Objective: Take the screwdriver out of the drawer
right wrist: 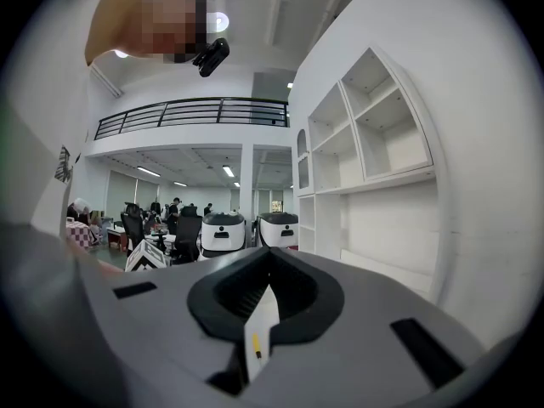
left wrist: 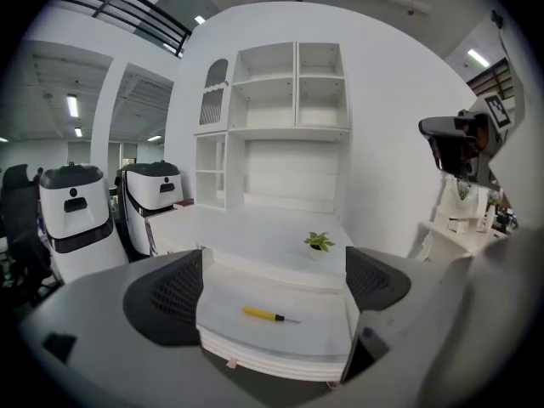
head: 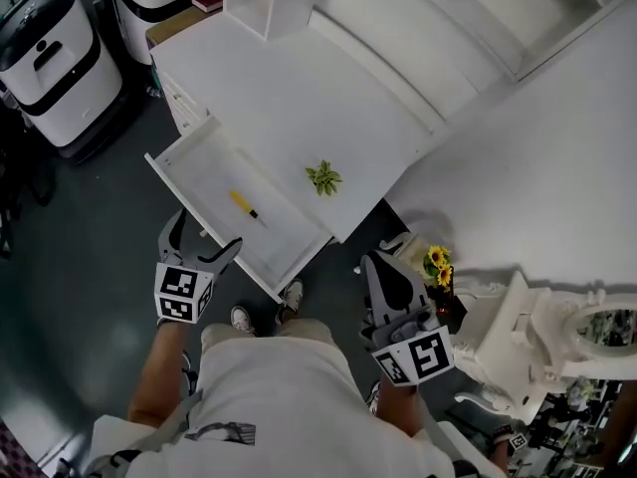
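Observation:
A yellow-handled screwdriver (head: 244,207) lies on the floor of the pulled-out white drawer (head: 189,167). In the left gripper view the screwdriver (left wrist: 268,315) rests mid-drawer, straight ahead between the jaws. My left gripper (head: 204,239) hovers just off the drawer's front edge, open wide and empty. My right gripper (head: 382,267) hangs to the right of the drawer, below the desk's edge, shut with nothing in it. Through the thin slit of the right gripper (right wrist: 264,294) I see a sliver of the drawer and the screwdriver (right wrist: 255,347).
The drawer juts from a white desk (head: 299,88) with a small green plant (head: 323,178) on top and shelving (left wrist: 280,117) behind. Two white machines (head: 55,53) stand at the left. Sunflowers (head: 436,260) and white ornate furniture (head: 528,337) crowd the right.

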`<state>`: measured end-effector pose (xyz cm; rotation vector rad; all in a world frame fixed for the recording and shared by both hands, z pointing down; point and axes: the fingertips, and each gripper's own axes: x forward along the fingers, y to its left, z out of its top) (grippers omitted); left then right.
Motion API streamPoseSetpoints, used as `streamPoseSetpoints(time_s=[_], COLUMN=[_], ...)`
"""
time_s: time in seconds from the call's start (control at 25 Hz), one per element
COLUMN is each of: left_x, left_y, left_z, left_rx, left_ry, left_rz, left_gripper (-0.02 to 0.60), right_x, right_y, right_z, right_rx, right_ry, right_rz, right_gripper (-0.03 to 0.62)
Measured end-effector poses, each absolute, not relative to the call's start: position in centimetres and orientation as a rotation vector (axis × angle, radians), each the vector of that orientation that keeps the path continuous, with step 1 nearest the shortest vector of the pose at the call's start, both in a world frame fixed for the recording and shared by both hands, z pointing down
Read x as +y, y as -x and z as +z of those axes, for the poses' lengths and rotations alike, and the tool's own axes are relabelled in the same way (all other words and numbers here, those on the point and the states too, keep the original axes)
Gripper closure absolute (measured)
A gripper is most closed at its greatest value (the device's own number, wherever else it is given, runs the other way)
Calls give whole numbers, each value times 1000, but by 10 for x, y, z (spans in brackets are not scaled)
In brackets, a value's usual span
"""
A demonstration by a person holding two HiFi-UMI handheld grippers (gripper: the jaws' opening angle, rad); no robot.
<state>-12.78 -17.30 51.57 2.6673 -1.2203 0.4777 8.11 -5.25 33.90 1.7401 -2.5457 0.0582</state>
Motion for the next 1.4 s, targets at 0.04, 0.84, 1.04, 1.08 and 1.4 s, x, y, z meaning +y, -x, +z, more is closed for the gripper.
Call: streamPoseSetpoints(time_s=[0.04,0.84,1.04,1.08,1.4], left_x=[-180,-271,-281,-283,-290], left_y=[122,61,66,66,72], left_z=[520,701,744,752,792], left_rx=[-1234,-1310,-1368,-1375,-1433], left_ry=[-2647,-2004,-1818,-1793,-1646], left_rz=[494,583,583,597,669], left_gripper=[58,218,327,334,368], right_x=[-60,-140,-141,-141,-144], right_y=[-88,-142,-153,-157,-187], right_z=[336,369,383,386,402], right_rx=[-2560,-2571,-2532,-2526,-2483], right_ry=[-1736,-1571,-1571,-1572,-1596], right_rz=[54,167,198,203,254], right_gripper=[586,586,586,586,586])
